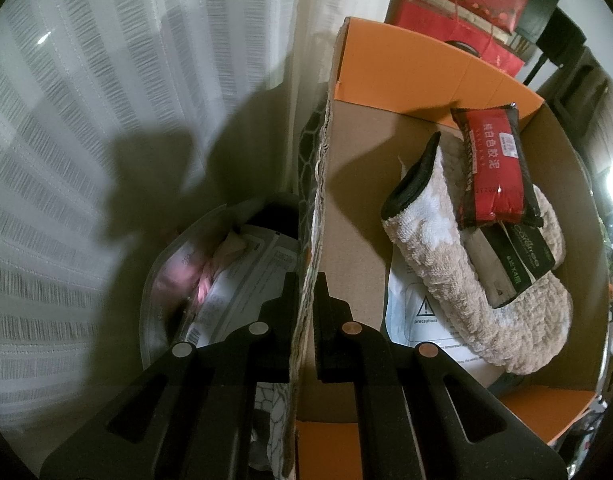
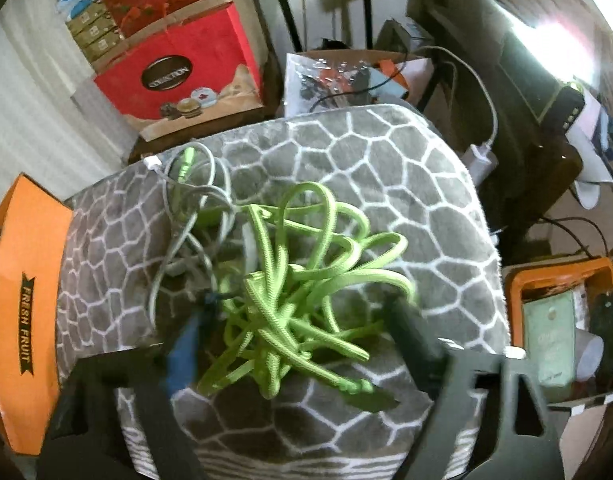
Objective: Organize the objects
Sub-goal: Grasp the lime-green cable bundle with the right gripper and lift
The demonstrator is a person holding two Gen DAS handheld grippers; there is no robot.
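Cluttered room behind, red gift boxes (image 2: 178,76) stacking up against a pale curtain (image 1: 86,160). Sitting up front on the surface: a grey mat (image 2: 386,184) webbed with white lines. Sprawling across its middle, a bright green cord (image 2: 306,280), braided, flat, looping over itself in a loose tangle, with a thinner grey cable (image 2: 186,216) knotting in beside it on the left. Hovering right over that tangle, the right claw (image 2: 302,328), fingers standing apart on either side of the heap, blurred, the green loops lying between them; not pressing on the cord as far as the blur allows telling.

Over on the other side, clamping together on the cardboard wall of the orange box (image 1: 426,68), the left claw (image 1: 304,292), one finger outside, one inside. Lying inside that box: a fluffy beige slipper (image 1: 446,280), a red packet (image 1: 494,168) resting on top of it, a printed leaflet (image 1: 410,312) peeking out underneath.
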